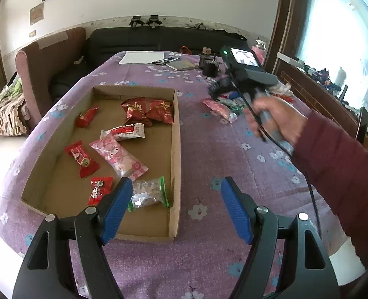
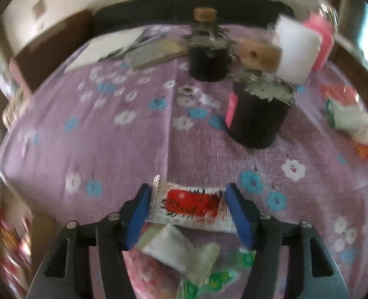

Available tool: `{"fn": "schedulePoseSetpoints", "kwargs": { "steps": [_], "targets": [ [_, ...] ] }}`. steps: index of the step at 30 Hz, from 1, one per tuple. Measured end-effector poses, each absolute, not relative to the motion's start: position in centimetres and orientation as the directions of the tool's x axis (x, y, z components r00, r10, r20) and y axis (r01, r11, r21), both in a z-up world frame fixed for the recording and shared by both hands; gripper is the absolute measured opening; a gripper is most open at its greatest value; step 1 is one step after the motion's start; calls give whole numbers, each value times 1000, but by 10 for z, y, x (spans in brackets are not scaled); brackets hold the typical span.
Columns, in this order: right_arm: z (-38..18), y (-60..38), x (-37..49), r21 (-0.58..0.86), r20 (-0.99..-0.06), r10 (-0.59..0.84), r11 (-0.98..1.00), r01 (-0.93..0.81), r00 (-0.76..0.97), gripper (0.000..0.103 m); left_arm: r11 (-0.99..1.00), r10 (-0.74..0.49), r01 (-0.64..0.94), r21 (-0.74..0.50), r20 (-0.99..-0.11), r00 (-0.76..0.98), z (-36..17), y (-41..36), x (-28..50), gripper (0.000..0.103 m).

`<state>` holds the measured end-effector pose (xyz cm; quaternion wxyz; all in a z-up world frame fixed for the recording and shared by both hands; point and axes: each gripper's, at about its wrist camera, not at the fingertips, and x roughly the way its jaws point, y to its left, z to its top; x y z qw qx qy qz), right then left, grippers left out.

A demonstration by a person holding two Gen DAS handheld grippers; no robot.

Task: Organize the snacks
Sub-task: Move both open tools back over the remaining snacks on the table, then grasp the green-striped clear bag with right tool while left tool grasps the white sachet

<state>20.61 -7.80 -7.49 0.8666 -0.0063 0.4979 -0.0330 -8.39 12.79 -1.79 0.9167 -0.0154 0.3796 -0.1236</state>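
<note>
Left gripper [image 1: 176,206] gapes empty by shallow brown cardboard box [image 1: 175,149]; right gripper [image 2: 187,209] straddles red-and-white plastic snack packet [image 2: 191,205], grip unclear

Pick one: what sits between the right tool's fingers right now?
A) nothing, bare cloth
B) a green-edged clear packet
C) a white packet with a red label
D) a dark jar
C: in the right wrist view, the white packet with a red label lies on the purple cloth between the blue fingers of the right tool; the dark jar stands farther back.
</note>
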Motion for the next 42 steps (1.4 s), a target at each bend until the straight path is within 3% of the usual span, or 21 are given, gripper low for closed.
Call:
{"fn": "schedulePoseSetpoints", "kwargs": {
  "steps": [5,10,12,16,23,28,31,33,42],
  "targets": [
    [-75,-70,146,-117,-877,-70,991,-68,475,22,961,-275,211,-178,-692,668,-19,130,-84,73],
    [-66,-108,88,-89,-886,-52,994,-59,461,26,944,-329,233,-232,-691,643,-18,124,-87,73],
    [-50,-136,62,60,-846,72,997,-40,528,28,938,-345,247,-242,-693,633,-17,117,-88,73],
    [-30,-172,36,138,-777,79,989,46,625,44,932,-360,274,-238,-702,614,-15,101,-91,73],
    [-52,-193,50,220,-779,100,968,120,620,44,933,-340,312,-178,-719,606,-12,77,-95,73],
    [-74,-195,68,277,-762,167,957,82,625,44,931,-320,346,-119,-724,612,-13,57,-84,73],
    [-73,-197,69,279,-750,175,958,65,638,40,928,-312,357,-102,-735,602,-17,42,-71,73],
    [-74,-201,69,283,-756,176,956,73,630,22,926,-300,371,-74,-741,601,-19,28,-61,73],
    [-71,-235,52,314,-771,138,932,182,622,20,838,-303,543,57,-779,549,-37,-50,-7,71]
  ]
}}
